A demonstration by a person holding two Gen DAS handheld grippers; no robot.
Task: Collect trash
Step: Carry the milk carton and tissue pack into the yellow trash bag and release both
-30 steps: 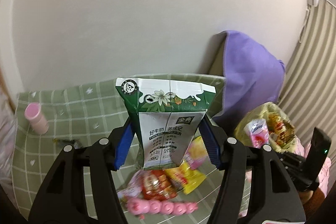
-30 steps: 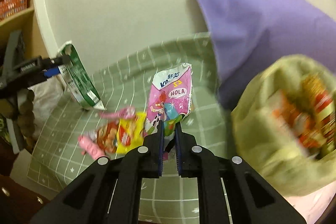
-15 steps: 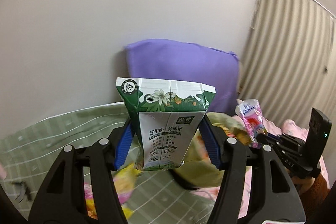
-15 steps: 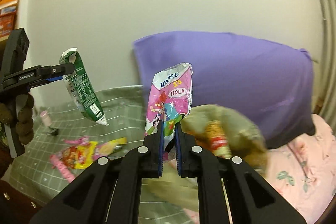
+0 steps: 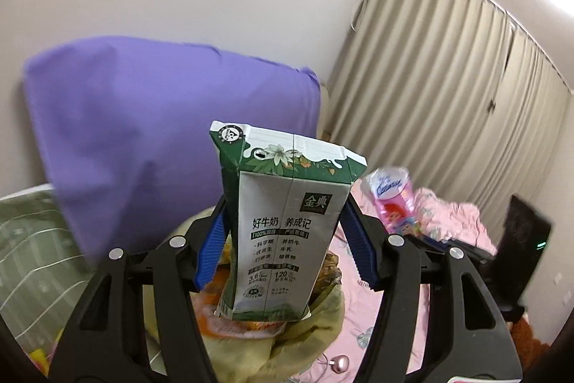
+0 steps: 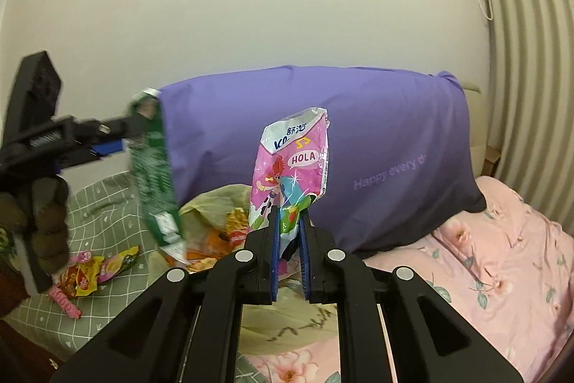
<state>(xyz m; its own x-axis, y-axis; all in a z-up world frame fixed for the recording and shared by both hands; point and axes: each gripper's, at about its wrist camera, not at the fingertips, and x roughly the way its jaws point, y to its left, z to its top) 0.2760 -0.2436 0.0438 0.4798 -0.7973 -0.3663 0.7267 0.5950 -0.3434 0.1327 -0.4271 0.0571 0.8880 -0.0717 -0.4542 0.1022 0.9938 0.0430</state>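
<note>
My left gripper [image 5: 283, 243] is shut on a green and white milk carton [image 5: 287, 221], held upright just above the open yellow-green trash bag [image 5: 287, 347]. The carton [image 6: 154, 167] and left gripper [image 6: 107, 139] also show at the left of the right wrist view, over the bag [image 6: 215, 203]. My right gripper [image 6: 288, 239] is shut on a pink snack wrapper [image 6: 292, 167] marked HOLA, held up to the right of the bag's mouth. That wrapper [image 5: 393, 200] shows at the right of the left wrist view.
A purple pillow [image 6: 358, 149] leans on the wall behind the bag. Several snack wrappers [image 6: 93, 271] and a pink strip [image 6: 66, 304] lie on the green checked cloth [image 6: 107, 203] at left. A pink floral bedsheet [image 6: 484, 257] lies right, curtains [image 5: 448, 96] beyond.
Both grippers have swung right from the green cloth toward the trash bag with their loads. The carton now hangs over the bag's mouth and the pink wrapper is beside it.
</note>
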